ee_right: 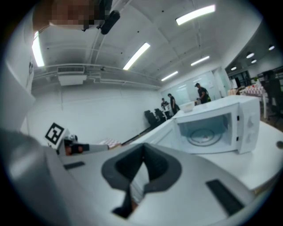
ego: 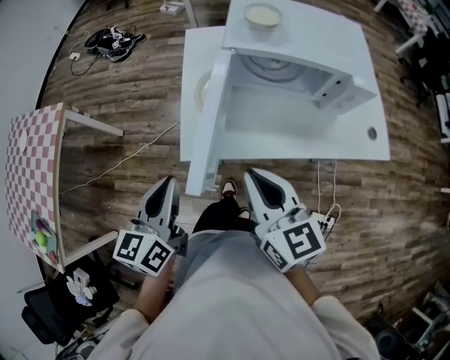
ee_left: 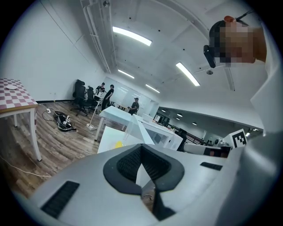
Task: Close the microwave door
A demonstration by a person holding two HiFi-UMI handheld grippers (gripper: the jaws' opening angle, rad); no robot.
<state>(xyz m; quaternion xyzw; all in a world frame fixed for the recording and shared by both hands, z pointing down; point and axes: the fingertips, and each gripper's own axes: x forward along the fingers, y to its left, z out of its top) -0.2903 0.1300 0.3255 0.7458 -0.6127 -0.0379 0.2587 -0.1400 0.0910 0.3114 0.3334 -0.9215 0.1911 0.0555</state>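
The white microwave (ego: 302, 63) stands on a white table (ego: 365, 133) ahead of me. Its door (ego: 211, 119) hangs wide open toward me on the left, and the glass turntable (ego: 271, 67) shows inside. A pale bowl (ego: 262, 15) rests on its top. My left gripper (ego: 169, 184) and right gripper (ego: 252, 176) are held close to my body, short of the table's near edge, both shut and empty. In the right gripper view the microwave (ee_right: 221, 128) sits ahead right, beyond the right gripper (ee_right: 142, 152). The left gripper (ee_left: 141, 152) points at the open door (ee_left: 141, 130).
A pink checkered table (ego: 35, 162) stands at the left. Cables and a black bundle (ego: 112, 39) lie on the wood floor, and a power strip (ego: 323, 221) lies beside my right gripper. A yellowish item (ego: 202, 88) sits behind the door. People (ee_left: 107, 95) stand far off.
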